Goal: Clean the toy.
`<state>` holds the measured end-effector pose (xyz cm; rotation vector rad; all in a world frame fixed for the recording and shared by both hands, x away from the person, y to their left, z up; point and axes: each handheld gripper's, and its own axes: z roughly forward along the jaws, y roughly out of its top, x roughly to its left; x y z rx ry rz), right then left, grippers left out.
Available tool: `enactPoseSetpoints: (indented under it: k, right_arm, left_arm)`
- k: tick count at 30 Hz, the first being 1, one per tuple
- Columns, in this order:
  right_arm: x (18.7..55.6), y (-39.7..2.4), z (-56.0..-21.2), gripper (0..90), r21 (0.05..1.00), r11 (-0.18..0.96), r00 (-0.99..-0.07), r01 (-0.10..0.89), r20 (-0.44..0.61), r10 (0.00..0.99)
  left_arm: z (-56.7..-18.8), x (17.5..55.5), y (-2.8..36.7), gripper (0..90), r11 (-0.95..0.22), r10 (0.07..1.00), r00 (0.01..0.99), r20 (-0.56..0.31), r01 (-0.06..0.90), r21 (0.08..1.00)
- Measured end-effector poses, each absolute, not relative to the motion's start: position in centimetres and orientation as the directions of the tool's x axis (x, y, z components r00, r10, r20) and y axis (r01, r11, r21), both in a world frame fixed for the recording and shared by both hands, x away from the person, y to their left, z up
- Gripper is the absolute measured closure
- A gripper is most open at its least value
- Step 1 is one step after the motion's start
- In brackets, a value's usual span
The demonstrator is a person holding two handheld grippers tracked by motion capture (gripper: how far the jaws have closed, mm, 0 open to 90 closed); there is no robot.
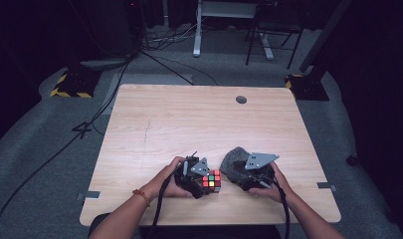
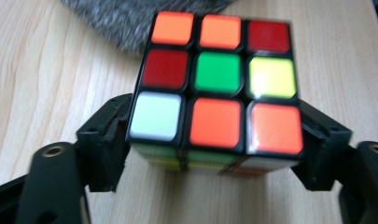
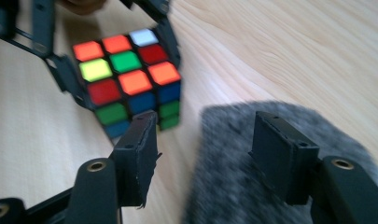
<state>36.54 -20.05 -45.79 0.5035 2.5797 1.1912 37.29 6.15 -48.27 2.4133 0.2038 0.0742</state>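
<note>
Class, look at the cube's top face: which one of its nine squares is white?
On the cube, held between the left gripper's fingers, it is the corner square beside one finger; the other eight are orange, red, green or yellow.

Glossy plastic cube (image 2: 217, 98); fuzzy grey cloth (image 3: 233, 182) at its 3 o'clock; matt pale wood-grain desk (image 1: 189, 119); matt black jaws.

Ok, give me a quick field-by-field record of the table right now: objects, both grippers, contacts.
surface: light wooden table
object 1: multicoloured twisty puzzle cube, top face centre green
object 2: grey fuzzy fabric lump, just right of the cube
left gripper: jaws pressed on the cube's two opposite sides
right gripper: jaws apart, over the fabric's near-cube edge, nothing held
hands: one on each gripper, at the near table edge
</note>
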Motion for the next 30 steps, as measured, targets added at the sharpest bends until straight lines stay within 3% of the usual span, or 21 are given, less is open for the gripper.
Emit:
enactPoseSetpoints:
  k: [4, 9, 17, 24, 30]
  right_arm:
    - [37.1, -21.6, -45.7, 41.7, 0.758, 0.609, -0.877, 0.235, -0.106, 0.469]
    - [38.3, -23.0, -46.6, 42.8, 0.703, 0.635, -0.834, 0.322, -0.107, 0.541]
    - [39.6, -23.3, -48.4, 42.9, 0.664, 0.64, -0.832, 0.387, -0.048, 0.553]
    - [39.4, -23.2, -48.7, 57.1, 0.666, 0.642, -0.843, 0.38, -0.036, 0.536]
    - [39.2, -23.1, -48.5, 71.9, 0.659, 0.659, -0.859, 0.363, -0.037, 0.51]
  left_arm:
    - [-48.5, 37.2, 6.3, 22.9, -0.738, 0.175, 0.985, -0.008, 0.137, 0.661]
    - [-48.9, 37.1, 5.8, 16.1, -0.735, 0.187, 0.982, -0.008, 0.146, 0.663]
    - [-49.1, 37.0, 5.1, 16.2, -0.727, 0.192, 0.981, 0.002, 0.14, 0.672]
    - [-49.3, 37.0, 4.5, 20.0, -0.73, 0.197, 0.98, 0.011, 0.139, 0.669]
    - [-49.3, 37.0, 4.4, 31.1, -0.737, 0.183, 0.983, -0.003, 0.139, 0.661]
